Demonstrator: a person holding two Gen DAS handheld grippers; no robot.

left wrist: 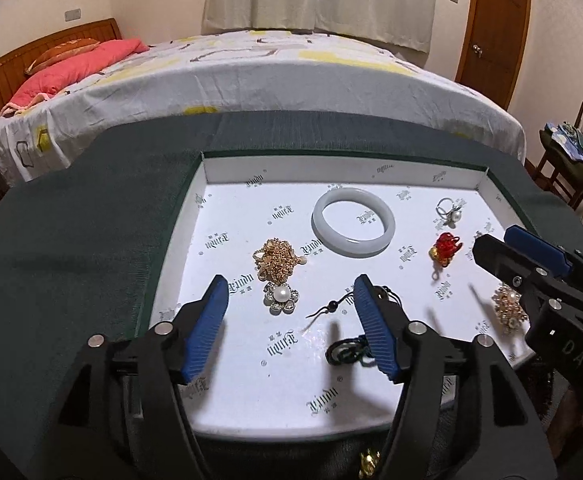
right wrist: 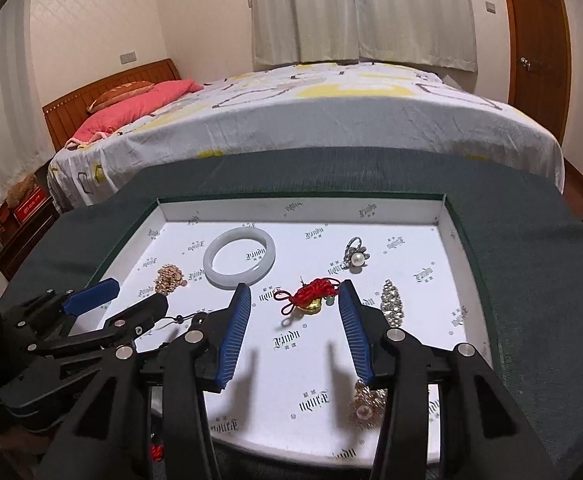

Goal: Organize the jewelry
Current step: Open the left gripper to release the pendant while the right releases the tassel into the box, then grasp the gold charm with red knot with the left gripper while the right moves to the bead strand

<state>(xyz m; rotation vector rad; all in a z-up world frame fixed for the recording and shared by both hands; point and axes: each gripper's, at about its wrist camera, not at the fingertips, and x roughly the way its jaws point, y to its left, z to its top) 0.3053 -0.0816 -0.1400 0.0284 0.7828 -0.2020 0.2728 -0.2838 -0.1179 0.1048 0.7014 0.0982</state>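
Here both ribbed blue hand-held grippers, left (left wrist: 289, 292) and right (right wrist: 294, 296), gape empty above the smooth white bangle (left wrist: 353, 221).

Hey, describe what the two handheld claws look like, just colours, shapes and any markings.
Both match: the left claw and right claw have matte black plastic linkage arms joined by round silver pins. Each finger carries a long blue pad ribbed with fine ridges, tapering to a rounded tip. The right claw's black body bears white lettering reading DAS in the left wrist view. No cables, hands or sleeves show.
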